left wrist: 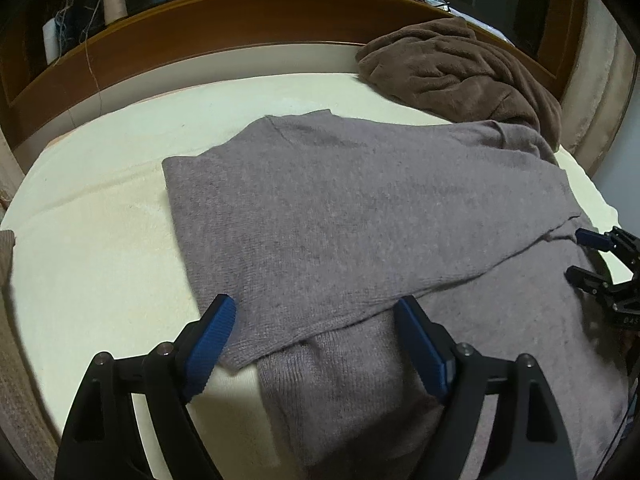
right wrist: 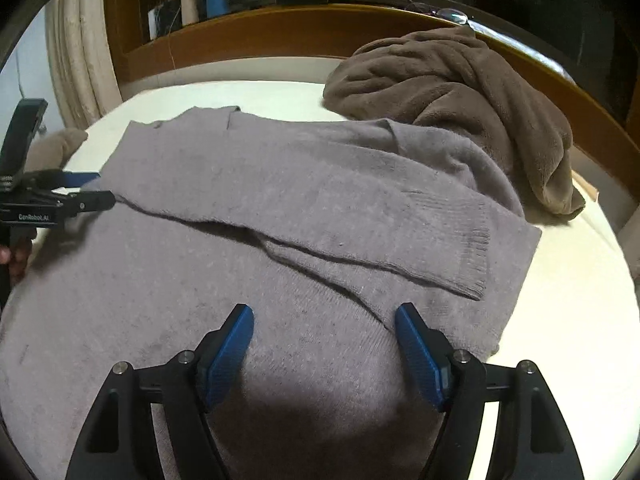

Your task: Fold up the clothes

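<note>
Folding the large grey-mauve knitted sweater (right wrist: 256, 208), spread across the cream fleece bed cover (left wrist: 88, 240) with a sleeve laid over its body, probably goes best if both grippers seize the near hem together and carry it toward twelve o'clock, clear of the crumpled brown plush blanket (right wrist: 460, 92) at one o'clock. Left gripper (left wrist: 316, 340) and right gripper (right wrist: 324, 340) hover wide-jawed, holding nothing. Whether the fingertips touch the knit is unclear; the hem beneath them is cut off, and the shelf clutter is dim.
</note>
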`<state>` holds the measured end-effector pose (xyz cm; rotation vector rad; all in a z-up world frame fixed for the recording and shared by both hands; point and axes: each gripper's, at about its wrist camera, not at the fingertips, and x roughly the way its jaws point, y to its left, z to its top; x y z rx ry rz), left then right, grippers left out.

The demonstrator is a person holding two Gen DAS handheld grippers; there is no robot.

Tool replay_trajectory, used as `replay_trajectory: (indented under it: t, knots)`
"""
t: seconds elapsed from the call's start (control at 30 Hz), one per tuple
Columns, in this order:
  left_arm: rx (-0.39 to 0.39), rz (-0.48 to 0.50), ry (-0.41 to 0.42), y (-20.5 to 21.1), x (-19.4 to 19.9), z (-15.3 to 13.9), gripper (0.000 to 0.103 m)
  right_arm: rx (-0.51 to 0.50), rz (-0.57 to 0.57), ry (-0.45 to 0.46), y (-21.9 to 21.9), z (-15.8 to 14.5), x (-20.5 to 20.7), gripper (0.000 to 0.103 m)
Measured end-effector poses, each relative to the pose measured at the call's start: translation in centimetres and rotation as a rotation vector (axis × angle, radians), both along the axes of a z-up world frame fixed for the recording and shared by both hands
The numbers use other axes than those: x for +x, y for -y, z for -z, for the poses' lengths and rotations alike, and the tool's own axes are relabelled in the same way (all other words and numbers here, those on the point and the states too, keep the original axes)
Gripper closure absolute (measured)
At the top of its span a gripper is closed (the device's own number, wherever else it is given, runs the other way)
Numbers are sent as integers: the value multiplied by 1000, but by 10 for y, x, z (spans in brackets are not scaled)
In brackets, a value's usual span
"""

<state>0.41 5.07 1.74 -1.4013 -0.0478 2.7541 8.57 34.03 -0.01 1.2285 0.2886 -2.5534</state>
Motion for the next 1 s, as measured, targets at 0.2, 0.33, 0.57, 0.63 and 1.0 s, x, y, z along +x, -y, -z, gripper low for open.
replay_trajectory:
  t: [0.2,0.33,0.57,0.63,1.0]
  knots:
    - [60,-10,5,10,16,-12,17,-1,23,-31,-3,-13,15,27]
    - [92,6,3,13,36,-20,17,-34,-16,-79,3,-32,40,27]
    - [73,86,28,-1,72,-14,17,-42,-95,-43,22,-28,85,27]
    - [70,95,47,-4,79,-6,17,-29,-106,-12,25,-18,93,27]
    - [71,68,9,-4,100,-5,14,-24,-57,0,25,-1,98,20]
